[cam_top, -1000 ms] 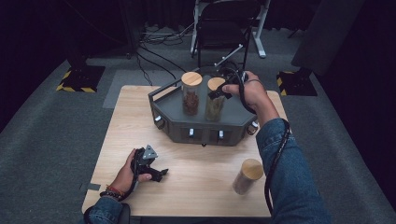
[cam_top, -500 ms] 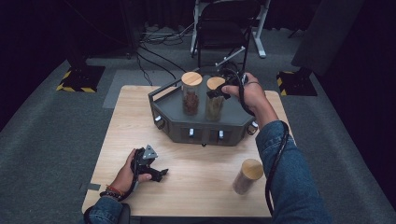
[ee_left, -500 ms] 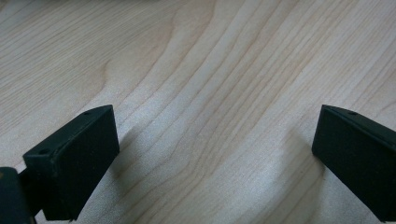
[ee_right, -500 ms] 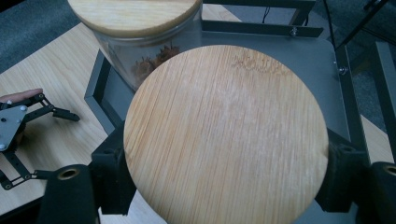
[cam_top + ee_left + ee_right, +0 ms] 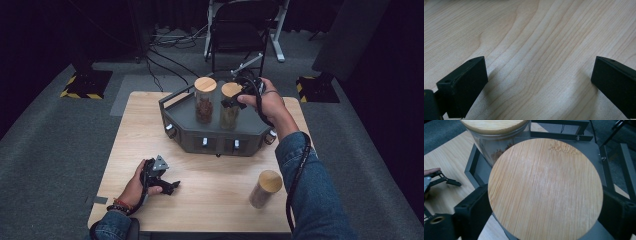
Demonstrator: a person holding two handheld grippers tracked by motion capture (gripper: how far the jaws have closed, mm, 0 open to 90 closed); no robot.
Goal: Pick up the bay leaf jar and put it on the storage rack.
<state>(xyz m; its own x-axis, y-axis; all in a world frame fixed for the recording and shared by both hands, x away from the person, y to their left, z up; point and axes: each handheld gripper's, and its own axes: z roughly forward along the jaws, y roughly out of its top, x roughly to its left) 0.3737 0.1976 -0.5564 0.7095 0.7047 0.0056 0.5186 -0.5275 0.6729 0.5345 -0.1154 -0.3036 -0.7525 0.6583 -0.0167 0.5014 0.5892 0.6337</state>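
Pale wood grain covers the square table top (image 5: 215, 172) in the high view, where a dark grey angular metal tray (image 5: 220, 132) stands toward the far side. Two clear glass jars with round bamboo lids stand upright in it side by side: the left jar (image 5: 204, 99) holds reddish-brown contents, and the right jar (image 5: 230, 104) sits just beside it. The right gripper (image 5: 239, 96), held in the person's right hand (image 5: 267, 102), straddles the right jar's lid. A third glass jar with a bamboo lid (image 5: 265, 188) stands alone on the near right of the table, well apart from the tray. The left gripper (image 5: 167, 184) rests low over the near left of the table in the person's left hand (image 5: 136, 184). In the left gripper view, its two black jaws stand wide apart over bare wood (image 5: 536, 50), with nothing between them. In the right gripper view, the round bamboo lid (image 5: 545, 188) of the right jar lies between the two black jaws, which have just been opening; they flank its rim on either side, and whether the pads press on it I cannot tell. Behind it stands the other jar (image 5: 495, 137), and the left gripper (image 5: 439, 180) shows far off on the table.
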